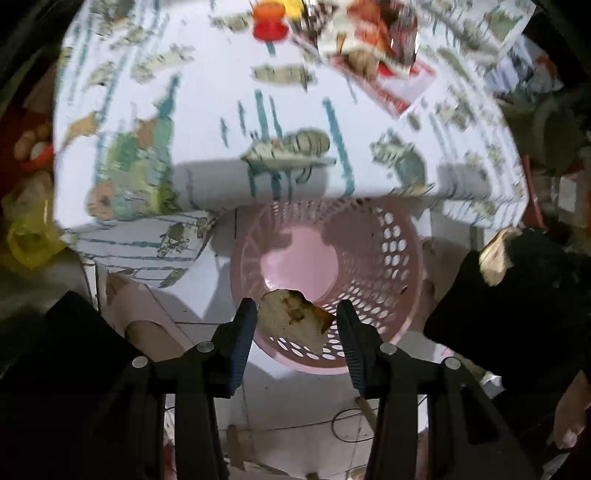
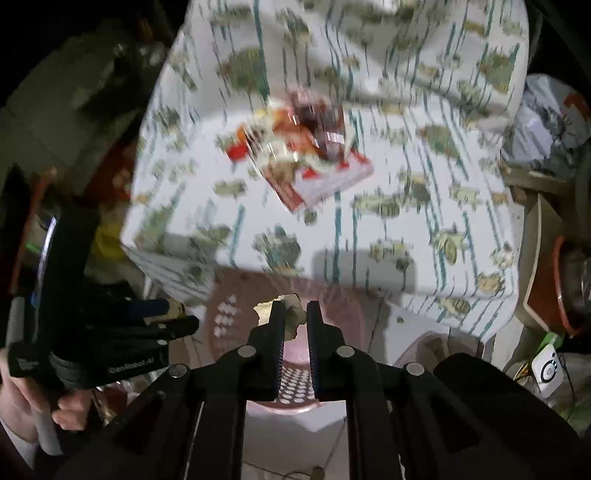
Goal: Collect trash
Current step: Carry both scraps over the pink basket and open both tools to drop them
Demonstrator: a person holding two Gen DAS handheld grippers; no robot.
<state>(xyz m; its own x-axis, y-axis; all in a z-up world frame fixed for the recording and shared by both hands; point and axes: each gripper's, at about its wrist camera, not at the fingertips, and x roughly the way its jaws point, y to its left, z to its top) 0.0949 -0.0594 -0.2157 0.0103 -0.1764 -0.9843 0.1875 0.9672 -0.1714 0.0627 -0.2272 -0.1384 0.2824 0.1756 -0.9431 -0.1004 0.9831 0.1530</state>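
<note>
A pink perforated basket [image 1: 391,258] stands on the floor below the table edge; it also shows in the right wrist view [image 2: 229,314]. My left gripper [image 1: 295,314] is open above the basket, with a crumpled brownish-white scrap [image 1: 291,317] between its fingers, touching the left one. My right gripper [image 2: 296,314] is over the basket, fingers close together on a similar pale crumpled scrap [image 2: 291,310]. The right gripper with its scrap [image 1: 495,258] shows at the right of the left wrist view. The left gripper shows at the left of the right wrist view [image 2: 177,317].
A table with a white patterned cloth [image 1: 221,92] holds a pile of wrappers and packets on a red-white box [image 2: 314,147]. A red and orange object [image 1: 269,22] stands at the far side. A yellow bag [image 1: 29,236] lies left. Clutter fills the right side.
</note>
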